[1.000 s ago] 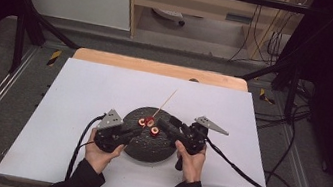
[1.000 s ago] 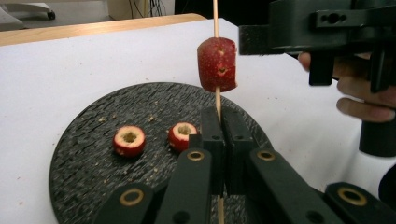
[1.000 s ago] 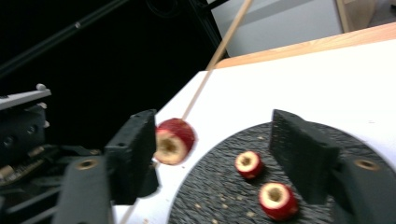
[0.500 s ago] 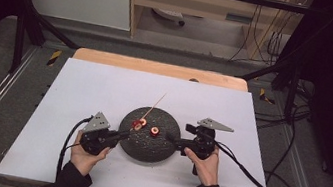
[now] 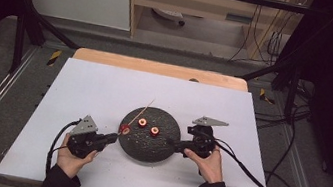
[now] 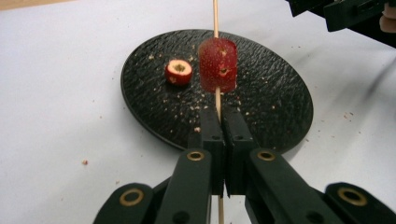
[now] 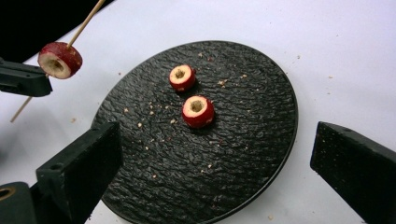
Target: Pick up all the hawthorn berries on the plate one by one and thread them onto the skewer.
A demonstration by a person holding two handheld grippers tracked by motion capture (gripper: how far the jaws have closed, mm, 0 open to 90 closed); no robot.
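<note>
My left gripper [image 5: 113, 138] [image 6: 219, 112] is shut on a thin wooden skewer [image 6: 215, 18] at the plate's left edge. A red fruit slice [image 5: 124, 129] [image 6: 218, 64] is threaded on the skewer just past the jaws. Two more cored red slices [image 5: 142, 123] [image 5: 154, 131] lie on the round black plate [image 5: 145, 151]. My right gripper [image 5: 172, 144] [image 7: 217, 135] stands at the plate's right edge. Its jaws have just been opening and now stand wide apart over the plate with nothing between them. The two slices [image 7: 182, 77] [image 7: 198, 111] lie ahead of them.
The plate [image 7: 261, 154] sits mid-table on a white cover [image 5: 104, 89] and is strewn with crumbs. A wooden table edge [image 5: 158, 67] runs along the back. Cables trail from both grippers toward the near edge. Black frame bars stand at the sides.
Both hands have drawn apart from the plate's middle. The left gripper moved left with the skewer and its slice. The right gripper moved back to the right and its jaws opened.
</note>
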